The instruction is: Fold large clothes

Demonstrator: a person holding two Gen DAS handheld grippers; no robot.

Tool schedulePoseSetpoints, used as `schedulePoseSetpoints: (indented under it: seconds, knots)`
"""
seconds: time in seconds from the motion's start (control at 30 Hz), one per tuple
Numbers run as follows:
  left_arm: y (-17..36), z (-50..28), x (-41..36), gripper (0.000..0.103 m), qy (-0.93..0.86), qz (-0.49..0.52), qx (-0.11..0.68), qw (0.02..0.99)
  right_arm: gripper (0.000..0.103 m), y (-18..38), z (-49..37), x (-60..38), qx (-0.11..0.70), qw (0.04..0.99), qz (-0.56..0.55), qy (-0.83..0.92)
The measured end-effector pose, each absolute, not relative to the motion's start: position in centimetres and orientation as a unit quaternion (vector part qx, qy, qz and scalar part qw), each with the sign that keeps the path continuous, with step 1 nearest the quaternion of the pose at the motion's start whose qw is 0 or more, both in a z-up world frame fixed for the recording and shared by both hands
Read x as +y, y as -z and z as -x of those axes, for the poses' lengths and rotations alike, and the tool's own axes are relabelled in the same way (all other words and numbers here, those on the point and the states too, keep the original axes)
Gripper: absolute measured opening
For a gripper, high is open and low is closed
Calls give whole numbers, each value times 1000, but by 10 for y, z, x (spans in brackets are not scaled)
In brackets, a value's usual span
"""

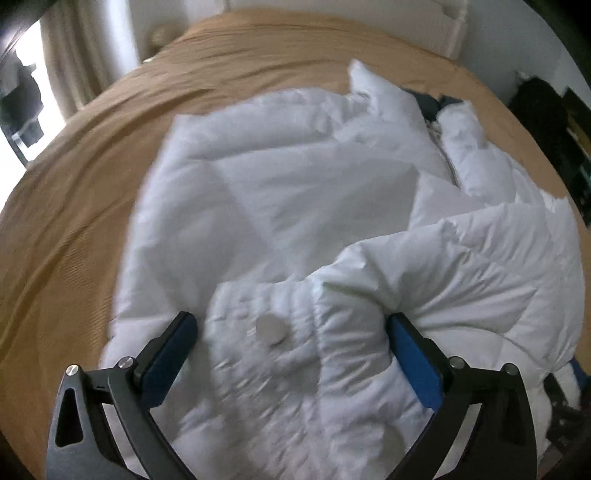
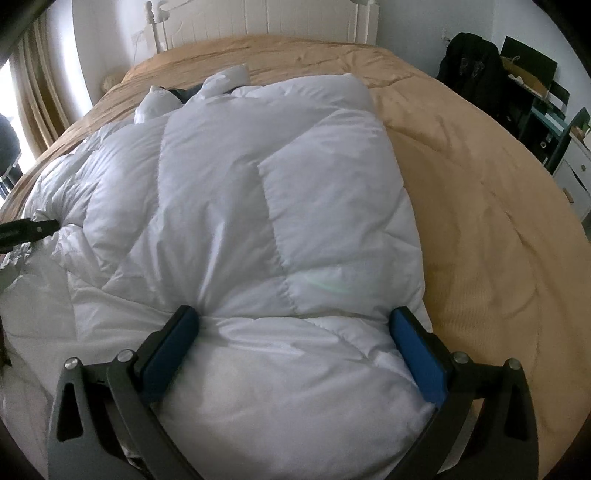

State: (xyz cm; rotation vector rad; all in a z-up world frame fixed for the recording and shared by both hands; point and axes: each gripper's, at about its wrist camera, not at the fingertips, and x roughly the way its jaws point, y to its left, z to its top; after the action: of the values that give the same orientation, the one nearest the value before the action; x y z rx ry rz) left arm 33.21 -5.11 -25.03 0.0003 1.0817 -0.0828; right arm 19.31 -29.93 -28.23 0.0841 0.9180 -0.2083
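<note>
a white puffer coat [image 2: 258,206] is spread on the tan bed [image 2: 498,240] – laid flat, likely for folding; a bunched hem is straddled by the wide-spread fingers of the right gripper [image 2: 293,343], a snap-buttoned flap by those of the left gripper [image 1: 291,343] – neither visibly pinched, though blur hinders; the snap [image 1: 271,329] is shown only in the left view, the headboard [image 2: 258,22] in the right

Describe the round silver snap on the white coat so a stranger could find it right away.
A tan bedspread covers the bed, with a puffy white coat on it. The snap sits on the part between the left gripper fingers: a flat silver disc, the only metal there.
</note>
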Motion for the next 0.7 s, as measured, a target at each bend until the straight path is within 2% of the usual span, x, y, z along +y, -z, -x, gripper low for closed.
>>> schedulePoseSetpoints:
  seconds: [0.1,0.2,0.33,0.43,0.7]
  knots:
    - [220,-296,-49,98,52,0,476,878,103,282,-193,-301,441,891,-44,102]
    - [213,-264,-65,100,79,-40,447,890,103,282,-192,-300,437,892,-42,105]
    - [254,-262,-84,103,75,-110,478,868,103,283,-191,-298,433,894,-42,109]
    - [268,-268,-59,103,93,-41,500,860,103,283,-191,-296,434,893,-38,110]
    - [231,-255,-38,102,88,-68,491,864,103,265,-182,-300,452,886,-24,101]
